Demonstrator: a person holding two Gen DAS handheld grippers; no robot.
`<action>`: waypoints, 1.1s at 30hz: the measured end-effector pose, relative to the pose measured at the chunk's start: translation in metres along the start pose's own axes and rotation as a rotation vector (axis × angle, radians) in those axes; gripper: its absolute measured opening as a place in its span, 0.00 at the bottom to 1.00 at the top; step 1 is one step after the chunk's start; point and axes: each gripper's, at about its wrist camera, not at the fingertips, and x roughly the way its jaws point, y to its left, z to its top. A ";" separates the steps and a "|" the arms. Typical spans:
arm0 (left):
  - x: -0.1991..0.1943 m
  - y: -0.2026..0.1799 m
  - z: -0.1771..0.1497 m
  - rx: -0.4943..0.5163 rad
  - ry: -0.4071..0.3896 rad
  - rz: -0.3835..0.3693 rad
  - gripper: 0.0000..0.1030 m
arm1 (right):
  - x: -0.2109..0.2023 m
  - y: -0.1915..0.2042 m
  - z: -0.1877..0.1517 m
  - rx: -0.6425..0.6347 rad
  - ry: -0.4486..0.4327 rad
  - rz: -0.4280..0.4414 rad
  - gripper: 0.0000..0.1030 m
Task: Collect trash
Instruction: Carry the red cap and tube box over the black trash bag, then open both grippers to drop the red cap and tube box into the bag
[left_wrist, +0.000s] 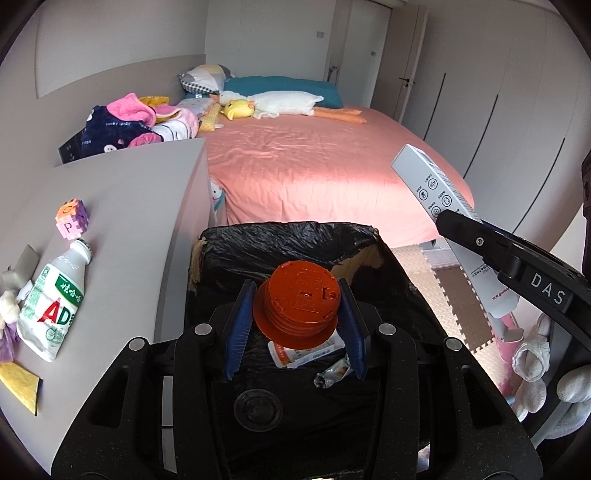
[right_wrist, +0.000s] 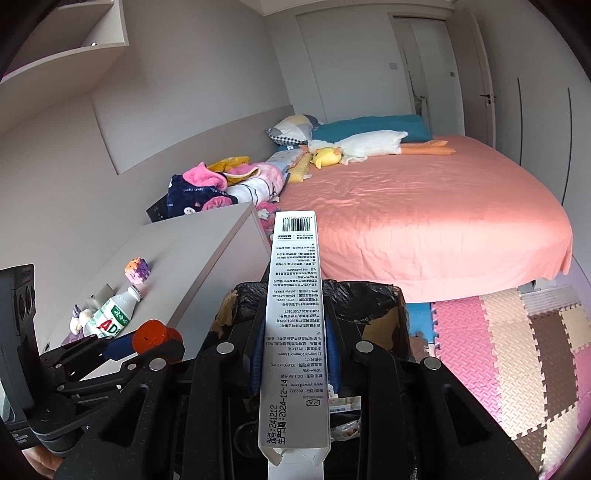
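Observation:
My left gripper (left_wrist: 297, 321) is shut on an orange plastic cap (left_wrist: 298, 303) and holds it over the black-lined trash bin (left_wrist: 280, 240). Wrappers (left_wrist: 306, 354) lie inside the bin. My right gripper (right_wrist: 295, 369) is shut on a long white carton (right_wrist: 295, 325) above the same bin (right_wrist: 369, 295); that carton also shows at the right of the left wrist view (left_wrist: 436, 195). The left gripper with the orange cap (right_wrist: 151, 334) shows at the lower left of the right wrist view. An AD milk bottle (left_wrist: 51, 299) lies on the grey cabinet top (left_wrist: 129, 192).
A pastel foam cube (left_wrist: 72, 219), a yellow paper scrap (left_wrist: 20, 384) and small toys lie on the cabinet. A bed with a pink sheet (left_wrist: 314, 162), plush toys and clothes lies beyond the bin. Foam puzzle mats (right_wrist: 517, 350) cover the floor to the right.

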 end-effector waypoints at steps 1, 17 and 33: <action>0.001 -0.002 0.000 0.003 0.003 -0.005 0.42 | 0.000 -0.002 0.000 0.003 0.001 -0.003 0.27; 0.008 -0.009 0.001 0.074 -0.001 0.024 0.94 | 0.003 -0.007 0.006 0.014 -0.003 -0.020 0.68; 0.000 0.027 -0.002 -0.029 0.000 0.062 0.94 | 0.009 0.007 0.004 -0.006 0.010 -0.023 0.69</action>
